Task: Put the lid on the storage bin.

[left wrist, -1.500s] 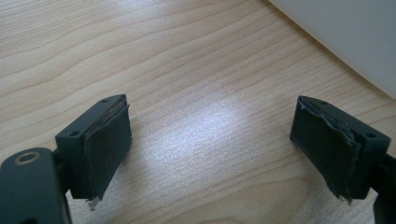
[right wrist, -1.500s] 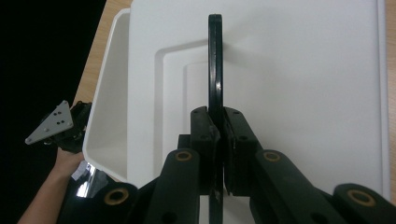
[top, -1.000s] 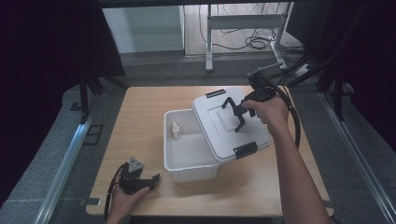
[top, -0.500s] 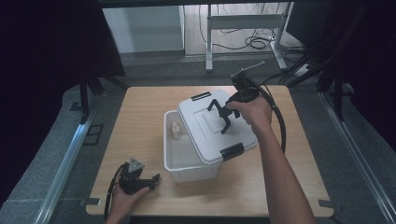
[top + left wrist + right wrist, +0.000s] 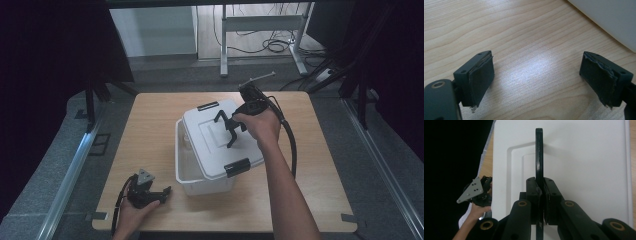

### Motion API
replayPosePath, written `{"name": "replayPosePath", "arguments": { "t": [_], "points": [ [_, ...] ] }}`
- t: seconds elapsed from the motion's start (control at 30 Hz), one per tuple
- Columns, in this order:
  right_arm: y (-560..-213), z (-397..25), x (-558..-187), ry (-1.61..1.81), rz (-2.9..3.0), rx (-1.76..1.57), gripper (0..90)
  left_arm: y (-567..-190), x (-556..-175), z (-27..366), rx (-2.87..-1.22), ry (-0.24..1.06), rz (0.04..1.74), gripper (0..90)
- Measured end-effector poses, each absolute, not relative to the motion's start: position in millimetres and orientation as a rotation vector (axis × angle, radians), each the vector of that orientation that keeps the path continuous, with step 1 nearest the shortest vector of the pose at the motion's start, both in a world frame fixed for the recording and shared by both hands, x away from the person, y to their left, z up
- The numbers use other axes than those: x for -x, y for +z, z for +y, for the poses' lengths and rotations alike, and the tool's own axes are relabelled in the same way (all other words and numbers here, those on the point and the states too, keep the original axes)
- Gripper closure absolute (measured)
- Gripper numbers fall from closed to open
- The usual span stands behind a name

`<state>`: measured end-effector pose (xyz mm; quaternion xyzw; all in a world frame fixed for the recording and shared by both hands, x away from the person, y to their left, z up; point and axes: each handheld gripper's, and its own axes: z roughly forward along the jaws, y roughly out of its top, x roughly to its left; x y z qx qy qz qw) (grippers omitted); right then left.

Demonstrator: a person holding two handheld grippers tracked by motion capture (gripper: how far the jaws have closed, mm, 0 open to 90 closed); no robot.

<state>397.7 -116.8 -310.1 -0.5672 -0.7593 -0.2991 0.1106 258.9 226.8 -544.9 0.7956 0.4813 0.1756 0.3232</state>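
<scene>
Item: white plastic storage bin [image 5: 202, 182], standing mid-counter on the light wooden counter [image 5: 150, 120]. Walls translucent white; a small pale object shows faintly inside against the far-left wall, too dim to identify.

Item: white lid [image 5: 220, 137], rectangular with a stepped raised panel, a black latch clip at its far end [image 5: 208, 105] and another at its near end [image 5: 236, 167]. It sits askew over the bin, covering the right and far portion and overhanging the right side; the near-left part of the bin's mouth is uncovered. Whether the lid rests on the rim or is held just above it cannot be told.

Item: black lid handle [image 5: 539, 152], a thin upright bar at the centre of the lid.

Item: right tongs [image 5: 230, 131], pressed together and pinching the lid handle; in the right gripper view the pads meet on either side of the bar.

Item: left tongs [image 5: 162, 192], spread wide with nothing between them, lying low on the counter's near-left corner in the person's left hand, near the bin's near-left corner, pointing towards the bin
</scene>
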Motion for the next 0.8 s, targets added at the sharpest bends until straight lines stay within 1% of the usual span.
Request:
{"name": "replayPosePath", "arguments": {
  "t": [0.8],
  "points": [
    [-320, -85, -390, -0.936, -2.079, 1.775, 84.6, -545, -258, 227, -2.096, 0.454, 1.248, 12.5]
  ]
}}
